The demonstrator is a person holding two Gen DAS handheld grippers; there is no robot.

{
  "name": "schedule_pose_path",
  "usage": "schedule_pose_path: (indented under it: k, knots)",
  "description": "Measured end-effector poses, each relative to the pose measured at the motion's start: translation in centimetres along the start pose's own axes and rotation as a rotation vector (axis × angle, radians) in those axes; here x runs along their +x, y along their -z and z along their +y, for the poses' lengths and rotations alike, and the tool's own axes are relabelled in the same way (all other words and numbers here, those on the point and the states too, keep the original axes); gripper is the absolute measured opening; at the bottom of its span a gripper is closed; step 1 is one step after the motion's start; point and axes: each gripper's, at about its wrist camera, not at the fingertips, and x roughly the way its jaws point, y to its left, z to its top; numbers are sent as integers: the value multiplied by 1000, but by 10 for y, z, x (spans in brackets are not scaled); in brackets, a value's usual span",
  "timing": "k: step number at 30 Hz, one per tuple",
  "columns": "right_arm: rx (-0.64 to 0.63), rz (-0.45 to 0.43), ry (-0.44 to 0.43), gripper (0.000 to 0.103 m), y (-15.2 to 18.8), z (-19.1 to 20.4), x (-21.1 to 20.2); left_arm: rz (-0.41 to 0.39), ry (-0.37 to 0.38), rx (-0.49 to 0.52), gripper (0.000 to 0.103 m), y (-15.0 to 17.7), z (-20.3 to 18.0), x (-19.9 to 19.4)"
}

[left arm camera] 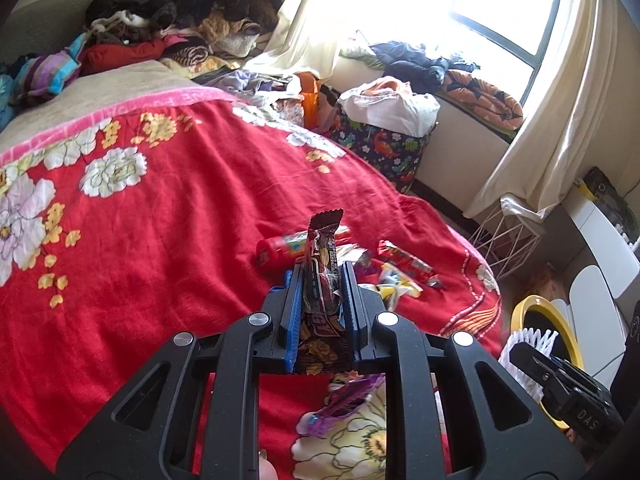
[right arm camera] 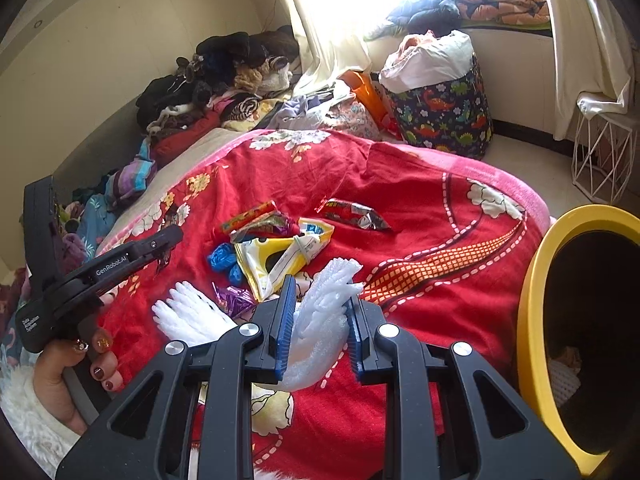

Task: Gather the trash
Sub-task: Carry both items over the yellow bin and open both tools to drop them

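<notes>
The left gripper (left arm camera: 322, 280) has its jaws clamped on a dark brown snack wrapper (left arm camera: 322, 256), which stands upright between them with its crimped end poking out past the tips, pinched around its middle so it cannot slip. The right gripper (right arm camera: 320, 312) has its jaws closed on a piece of white foam netting (right arm camera: 324, 320), squeezing the soft mesh so it bulges out ahead of the tips.

Beyond both pairs of jaws, on the red flowered blanket (left arm camera: 160, 240) covering the bed, more rubbish lies in a loose heap: a yellow packet (right arm camera: 276, 260), a crumpled blue bag (right arm camera: 222, 258), a red wrapper (right arm camera: 352, 212) and a purple wrapper (right arm camera: 236, 300).

Just to the right of the right jaws the yellow-rimmed bin (right arm camera: 532, 300) stands open beside the bed, close enough, I'd judge, for both pieces to be dropped in next.
</notes>
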Motion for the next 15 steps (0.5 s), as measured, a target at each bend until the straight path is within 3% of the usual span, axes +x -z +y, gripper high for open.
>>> schedule_pose_path:
  k: [15]
  knots:
    - [10, -71, 34, 22, -6, -14, -29, -16, 66, 48, 13, -1, -34, -9]
